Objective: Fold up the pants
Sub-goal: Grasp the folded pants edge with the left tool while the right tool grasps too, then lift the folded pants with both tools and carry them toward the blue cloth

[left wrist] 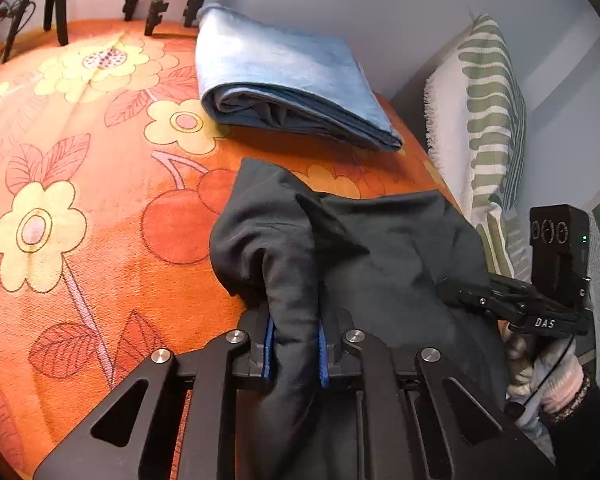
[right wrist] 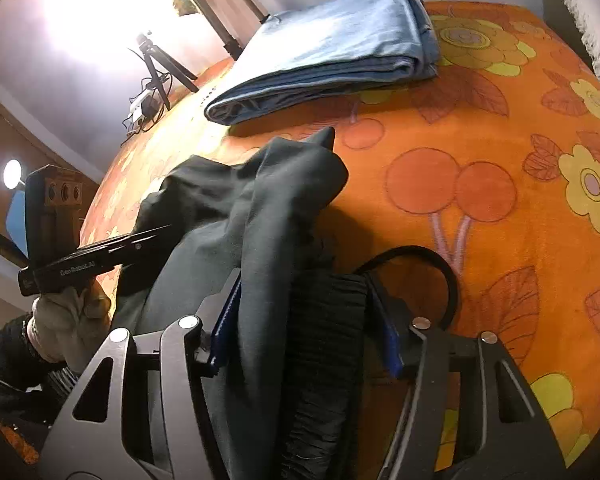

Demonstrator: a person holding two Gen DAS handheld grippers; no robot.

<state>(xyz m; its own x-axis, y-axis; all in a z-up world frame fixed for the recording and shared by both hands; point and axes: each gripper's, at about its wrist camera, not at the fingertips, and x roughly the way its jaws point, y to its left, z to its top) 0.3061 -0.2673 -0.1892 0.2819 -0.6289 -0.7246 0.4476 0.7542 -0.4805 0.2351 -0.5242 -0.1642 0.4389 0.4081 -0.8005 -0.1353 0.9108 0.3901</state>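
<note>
Dark pants [left wrist: 380, 256] bunched in a heap on the bed [left wrist: 80, 208], which has an orange floral cover, near its front edge. Left tongs [left wrist: 296, 344] clamped on a thick fold of the pants, blue pads pressed against the cloth on both sides. Right tongs [right wrist: 304, 332]: gathered cloth and the ribbed waistband sit between the pads; left pad touches the fabric, right pad at the waistband edge, firm grip cannot be told. Gloved hand [right wrist: 64, 320] holds the left tool. Folded blue jeans [left wrist: 284, 80] lie toward the far edge, apart from the pants. Striped pillow [left wrist: 488, 120] stands at the right edge.
</note>
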